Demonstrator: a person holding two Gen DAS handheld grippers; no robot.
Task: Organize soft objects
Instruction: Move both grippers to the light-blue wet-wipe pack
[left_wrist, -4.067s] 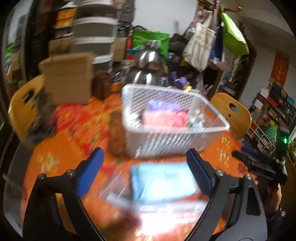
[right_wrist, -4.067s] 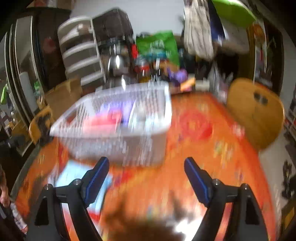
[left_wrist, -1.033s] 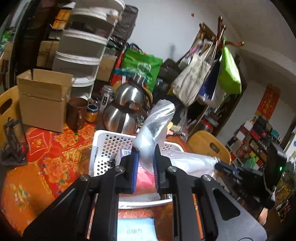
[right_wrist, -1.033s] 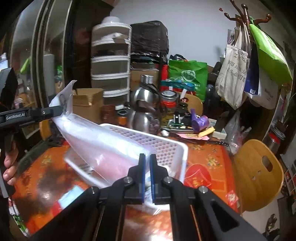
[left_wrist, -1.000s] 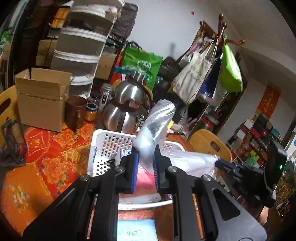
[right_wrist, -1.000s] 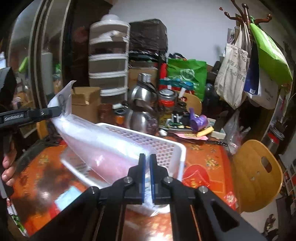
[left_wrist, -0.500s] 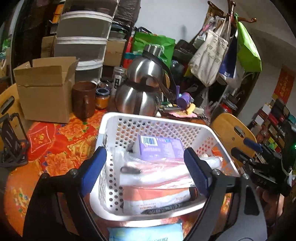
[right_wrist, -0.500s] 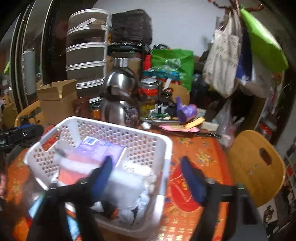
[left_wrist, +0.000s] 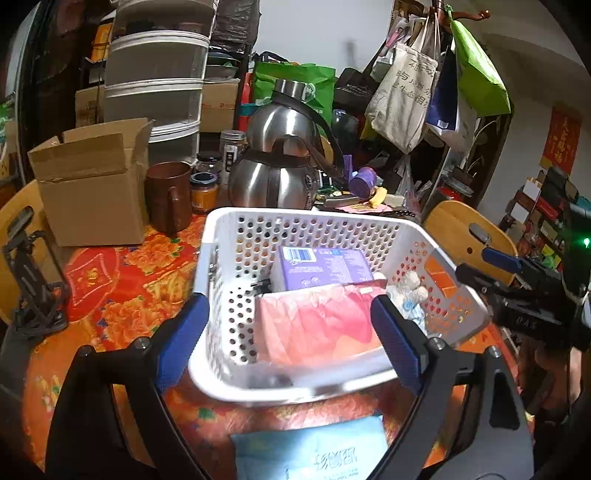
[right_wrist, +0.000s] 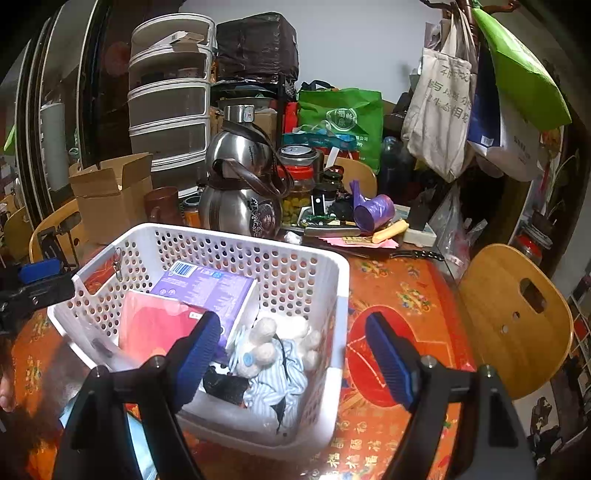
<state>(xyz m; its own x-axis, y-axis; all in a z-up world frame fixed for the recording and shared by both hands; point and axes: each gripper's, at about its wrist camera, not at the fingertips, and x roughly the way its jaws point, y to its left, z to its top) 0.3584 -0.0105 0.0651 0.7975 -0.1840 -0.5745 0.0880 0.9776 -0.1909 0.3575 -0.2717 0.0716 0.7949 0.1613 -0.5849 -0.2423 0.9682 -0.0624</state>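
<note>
Left gripper (left_wrist: 286, 332) and right gripper (right_wrist: 291, 354): both spread wide, holding nothing, poised over the white perforated plastic basket (left_wrist: 236, 236), where the pink plastic-wrapped soft pack (left_wrist: 317, 325) lies between the left fingers, just nearer than the purple carton (left_wrist: 321, 269). Risk, as judged: the light-blue soft packet (left_wrist: 310, 454) on the floral tablecloth beneath the left fingers is glossy and flat, so a shallow pinch may slip off it or nudge the basket. Only the right wrist view shows the white plush toy in striped cloth (right_wrist: 273, 350) between its fingers; only the left view shows the blue packet clearly.
</note>
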